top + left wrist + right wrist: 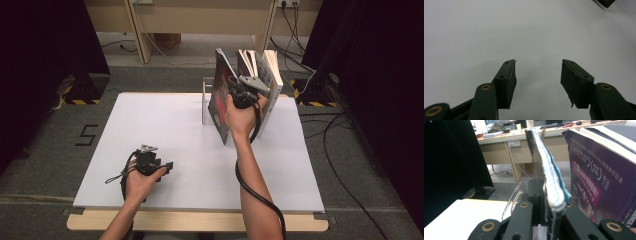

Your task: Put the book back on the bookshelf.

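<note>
A thin dark-covered book [220, 102] stands tilted on the white table top [165, 130], to the left of two thicker upright books [267, 75]. My right gripper [241, 92] is shut on the thin book's near edge; in the right gripper view its jaws [546, 197] clamp the teal-edged spine [550, 177], with a purple-covered book [594, 177] just to the right. My left gripper [167, 166] rests low near the table's front left, its jaws [537, 75] open over bare white surface with nothing between them.
A clear plastic bookend [205, 100] stands just left of the held book and appears as a curved clear edge [511, 200] in the right gripper view. Dark curtains flank the table, and cables lie on the floor at the right [345, 150]. A wooden desk [200, 20] stands behind.
</note>
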